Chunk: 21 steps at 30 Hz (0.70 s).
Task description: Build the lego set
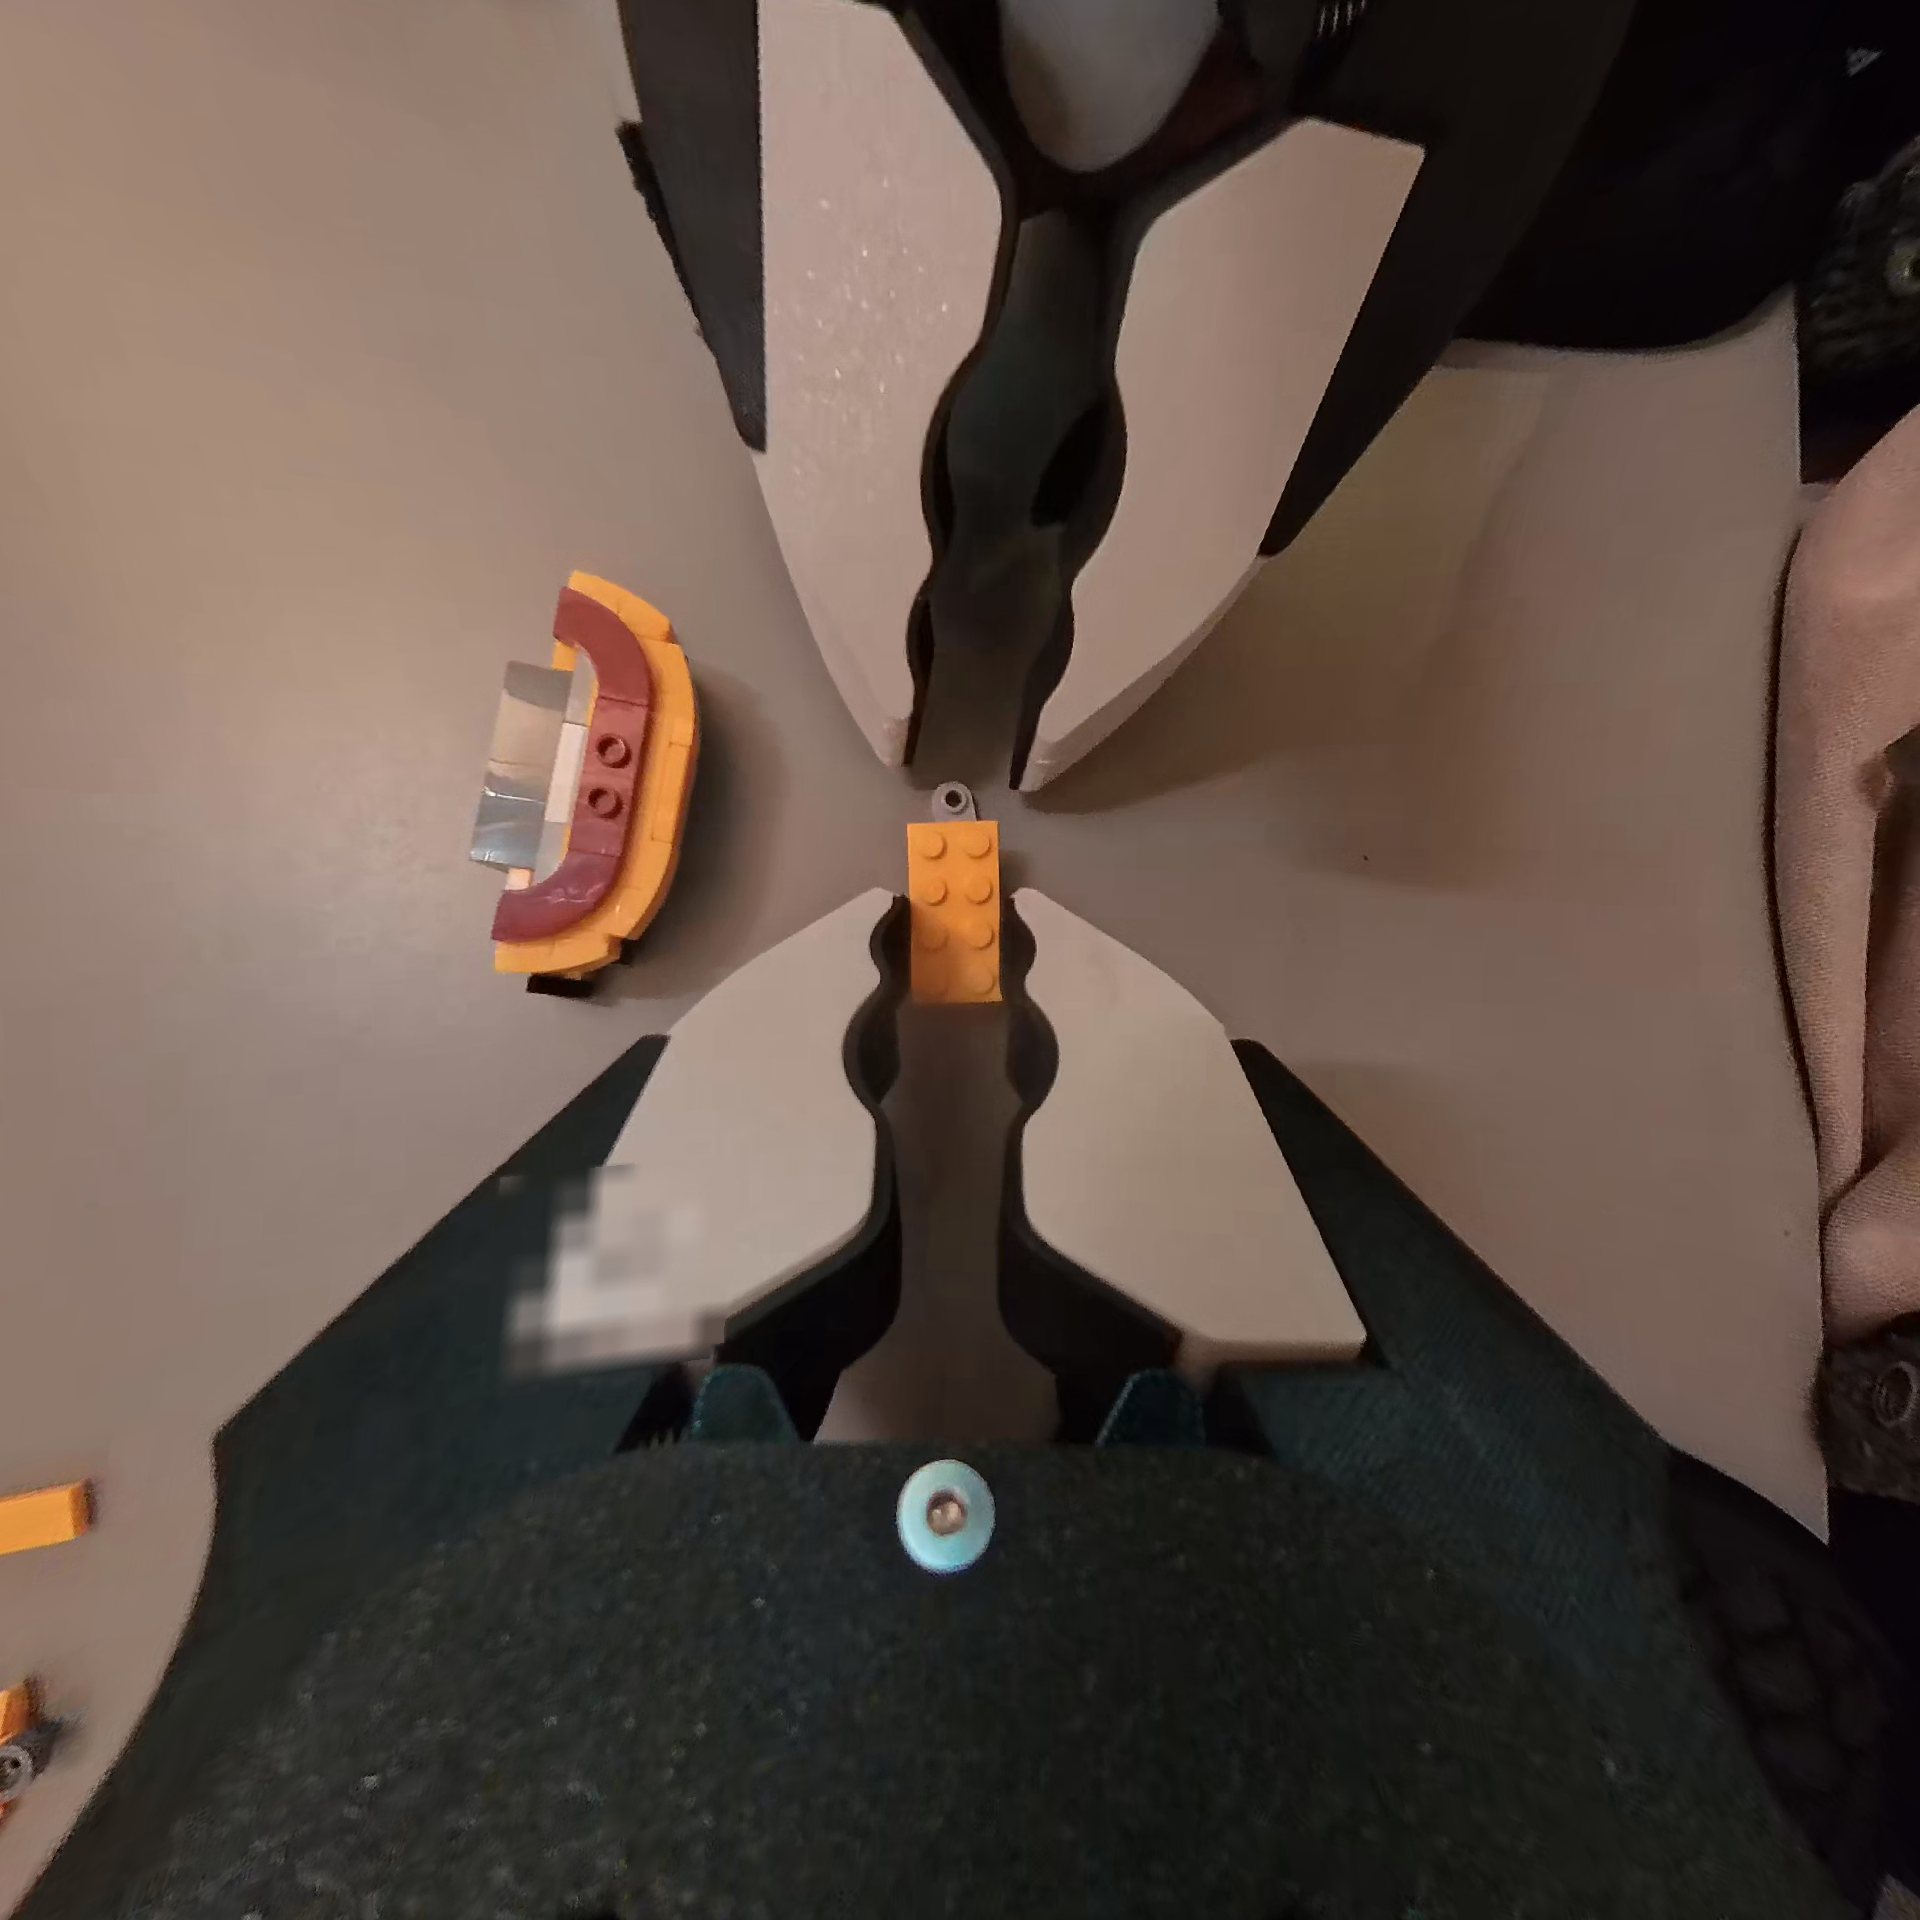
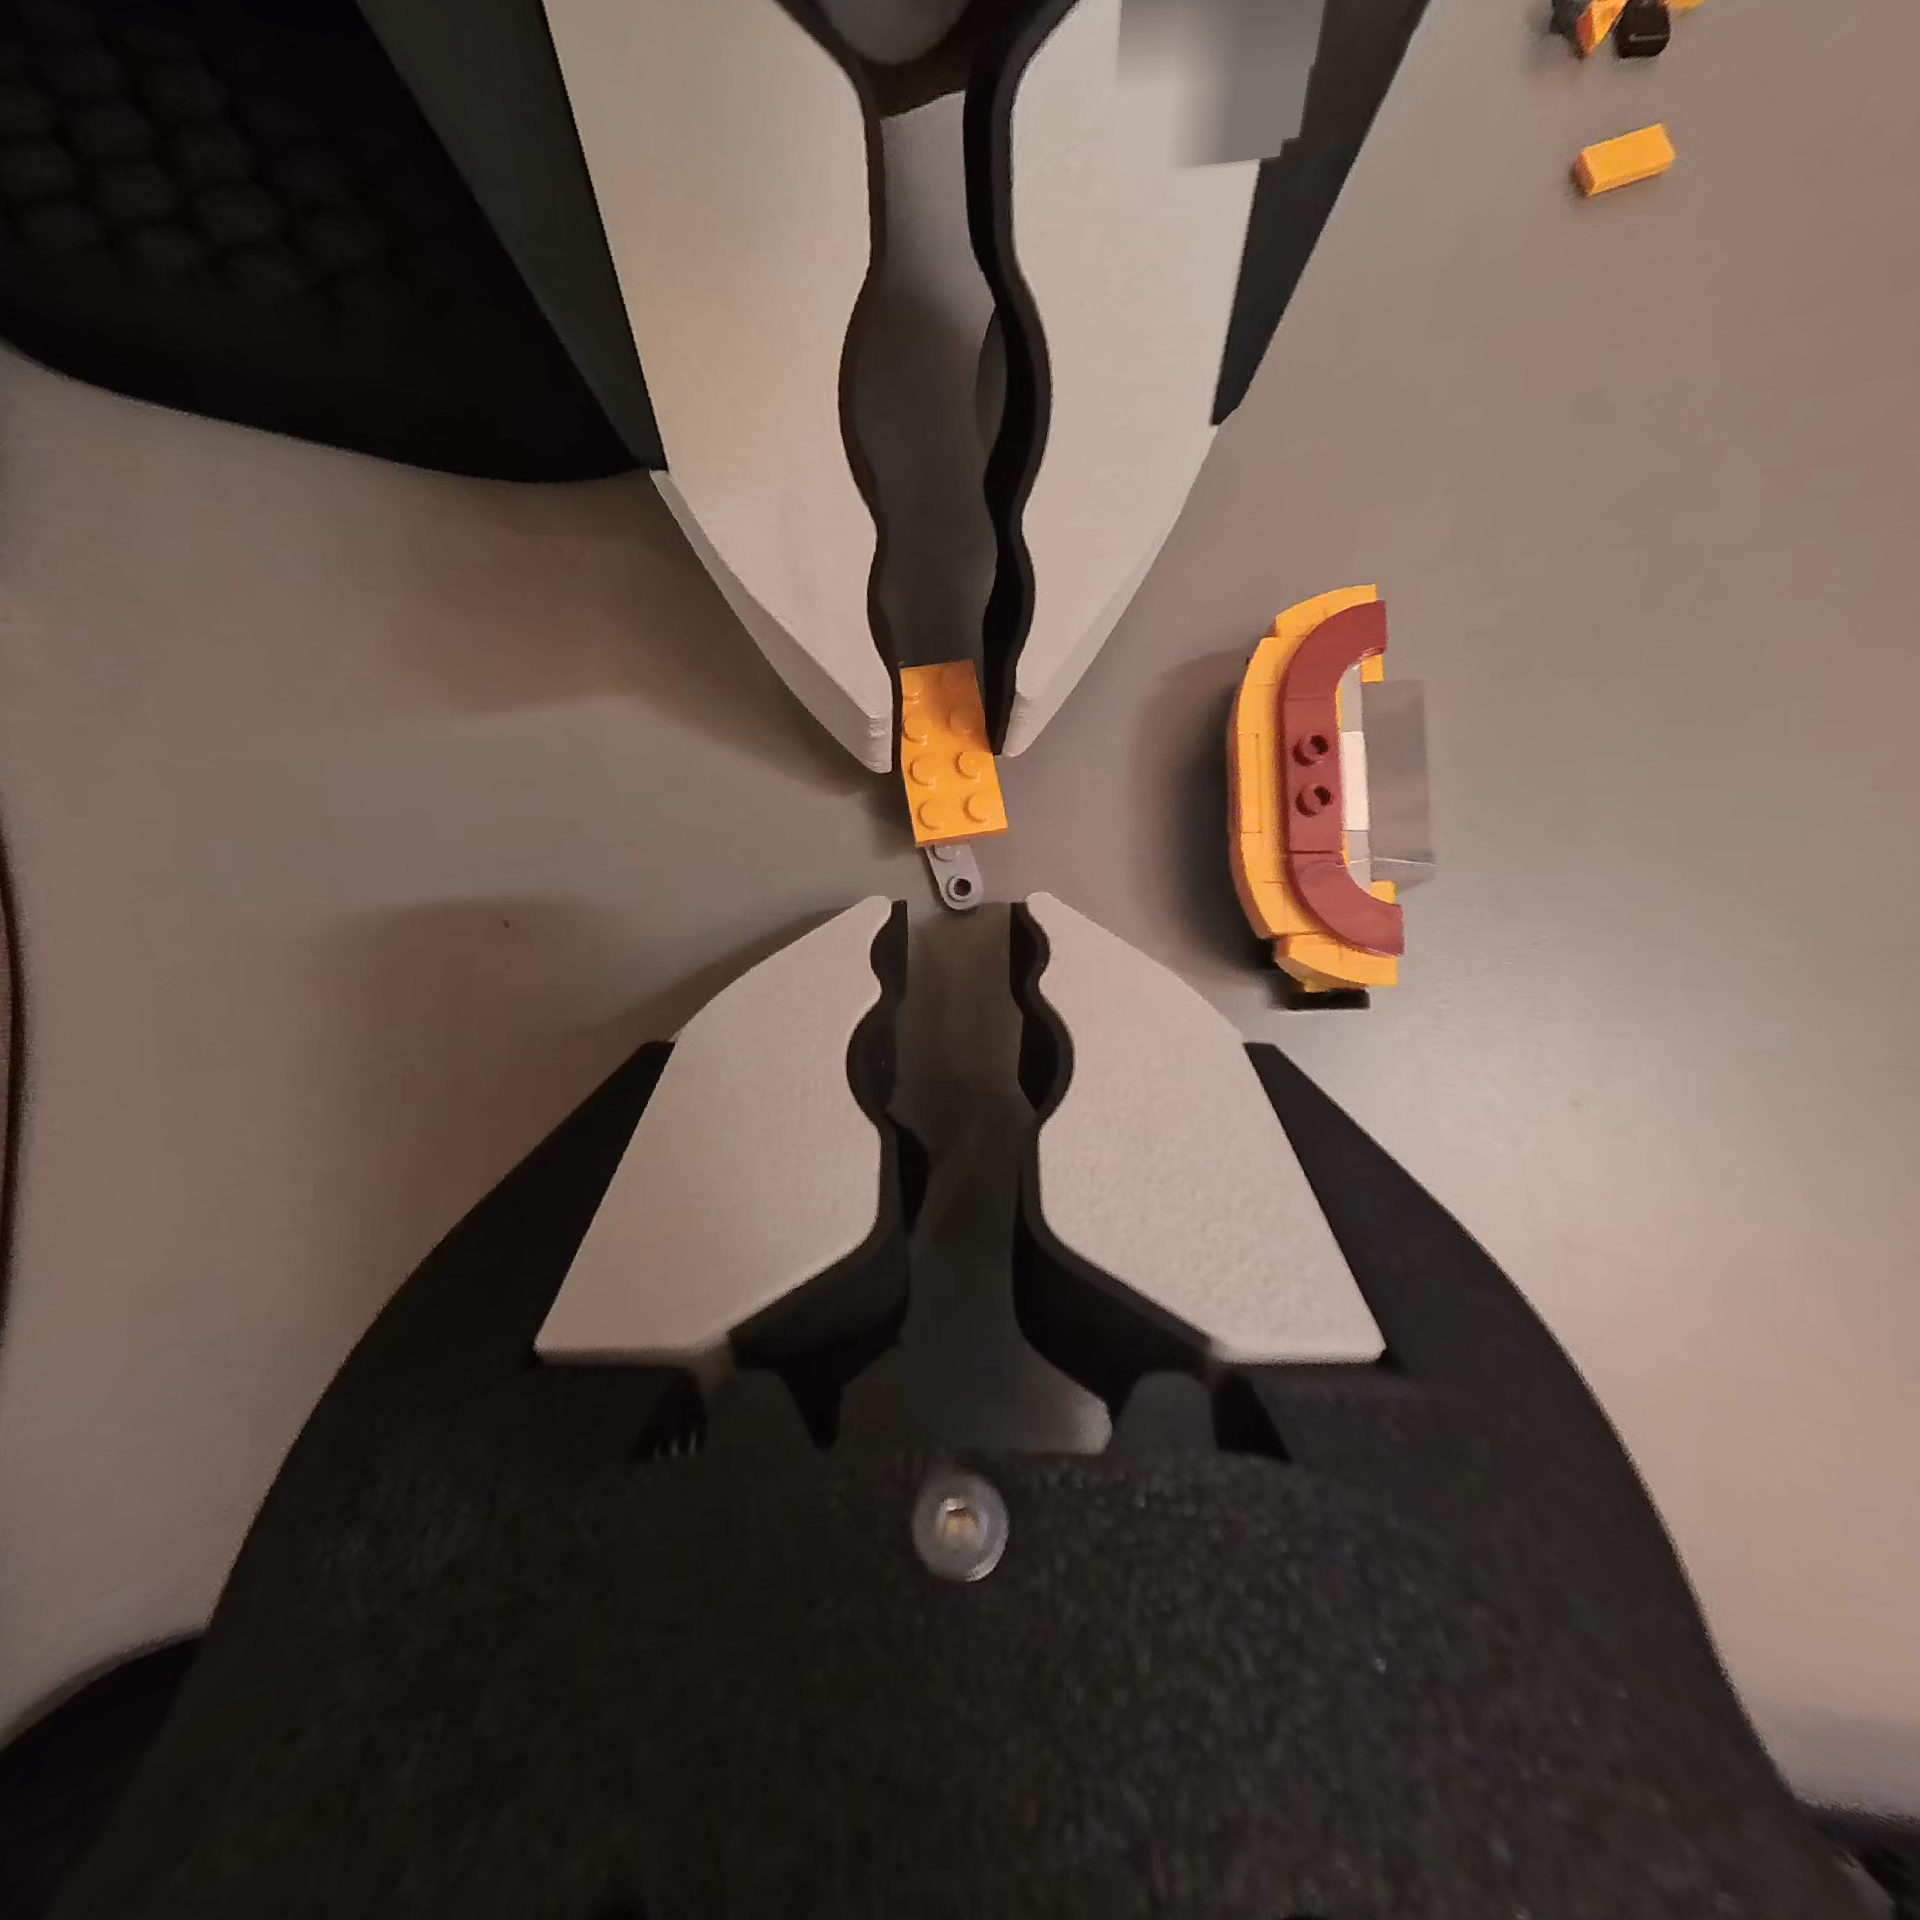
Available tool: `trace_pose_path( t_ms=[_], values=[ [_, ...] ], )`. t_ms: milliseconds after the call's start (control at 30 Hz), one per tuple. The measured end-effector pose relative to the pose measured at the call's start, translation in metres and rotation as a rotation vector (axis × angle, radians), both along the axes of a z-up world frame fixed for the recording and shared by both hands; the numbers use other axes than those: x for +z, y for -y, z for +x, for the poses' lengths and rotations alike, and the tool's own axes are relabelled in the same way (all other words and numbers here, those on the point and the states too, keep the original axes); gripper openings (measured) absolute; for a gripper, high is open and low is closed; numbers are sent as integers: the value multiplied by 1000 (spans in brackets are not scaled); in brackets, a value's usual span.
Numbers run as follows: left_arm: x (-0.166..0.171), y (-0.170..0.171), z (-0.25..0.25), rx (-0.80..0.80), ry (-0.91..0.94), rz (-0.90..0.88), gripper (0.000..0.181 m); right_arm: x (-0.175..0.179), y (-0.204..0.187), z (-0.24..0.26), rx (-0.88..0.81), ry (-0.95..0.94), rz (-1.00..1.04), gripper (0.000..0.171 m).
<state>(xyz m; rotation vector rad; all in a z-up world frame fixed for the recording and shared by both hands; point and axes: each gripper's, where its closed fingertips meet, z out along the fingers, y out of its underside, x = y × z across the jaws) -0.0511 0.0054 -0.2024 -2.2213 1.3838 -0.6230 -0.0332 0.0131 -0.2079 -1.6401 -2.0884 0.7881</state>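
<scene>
An orange two-by-four plate (image 1: 954,914) sits between the fingers of my left gripper (image 1: 954,899), which is shut on its near end just above the grey table. A small grey piece (image 1: 954,800) sticks out from under the plate's far end. My right gripper (image 1: 961,769) points at it from the opposite side. In the right wrist view, my right gripper (image 2: 961,912) is slightly open, its tips on either side of the end of the grey piece (image 2: 956,881) without closing on it. Beyond is the orange plate (image 2: 951,774) in my left gripper (image 2: 940,743).
A curved orange and dark red assembly with a silvery block (image 1: 592,774) (image 2: 1320,790) lies beside the grippers. A loose orange brick (image 2: 1626,158) (image 1: 42,1517) and small parts (image 2: 1610,21) lie further off. Beige cloth (image 1: 1860,935) borders the table edge, and a dark mesh object (image 2: 208,260) lies beyond it. The grippers are tip to tip, or close to it.
</scene>
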Motion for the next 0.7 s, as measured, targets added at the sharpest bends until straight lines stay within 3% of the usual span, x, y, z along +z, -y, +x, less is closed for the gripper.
trace_pose_path(
  t_ms=[233,700],
  values=[
    [1,-2,-4,11,-11,8,16,-2,3,-5,-2,-3,31,8],
    [5,-2,-5,6,-3,22,16,4,9,-5,20,-24,-2,8]
  ],
)
